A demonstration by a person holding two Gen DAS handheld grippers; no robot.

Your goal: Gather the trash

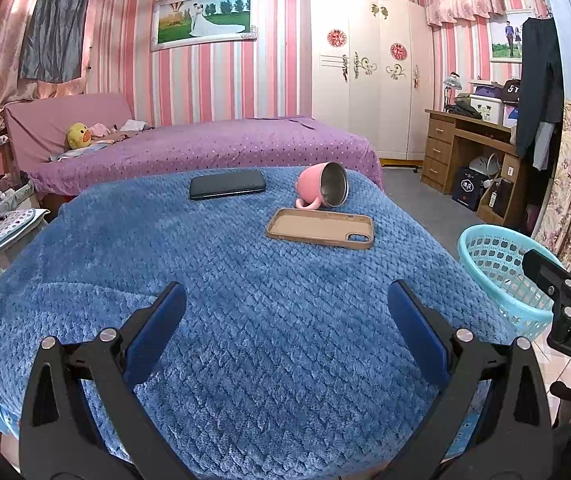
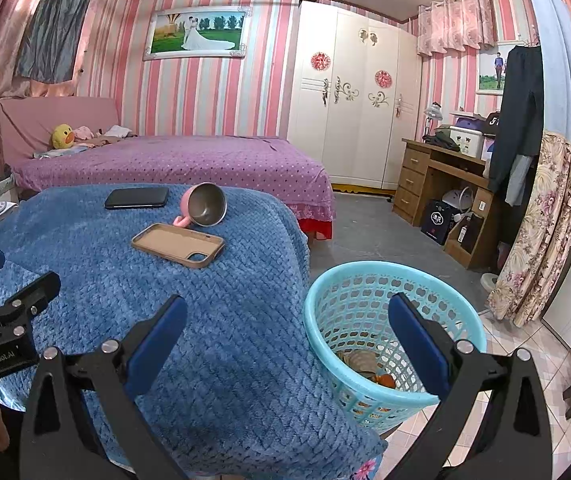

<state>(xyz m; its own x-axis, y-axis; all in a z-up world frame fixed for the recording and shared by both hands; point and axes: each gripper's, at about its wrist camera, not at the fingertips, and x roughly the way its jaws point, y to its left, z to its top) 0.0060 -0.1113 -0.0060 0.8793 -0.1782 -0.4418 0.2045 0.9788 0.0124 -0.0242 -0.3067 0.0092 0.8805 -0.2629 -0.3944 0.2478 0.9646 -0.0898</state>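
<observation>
A: Looking for trash, I am seeing it only in the basket (image 2: 395,320): brownish scraps and something orange are lying at its bottom, on the floor just beside the bench's right edge.

B: Nothing loose on the blanket (image 1: 225,280)?

A: Not that I can make out. A tipped pink mug (image 1: 323,190), a tan phone case (image 1: 320,227) touching its handle, and a dark phone (image 1: 227,185) are sitting at the far end, and none of those reads as trash to me.

B: And the tools?

A: Both are hanging released and empty. The left tool (image 1: 285,320) is hovering over bare blanket; the right tool (image 2: 285,332) is straddling the bench edge and the basket rim.

B: So the step in hand?

A: I am judging it to be a last sweep. Doing it well means scanning the blanket's folds and far corners, keeping the tools wide and clear of the mug so nothing is getting knocked off.
</observation>
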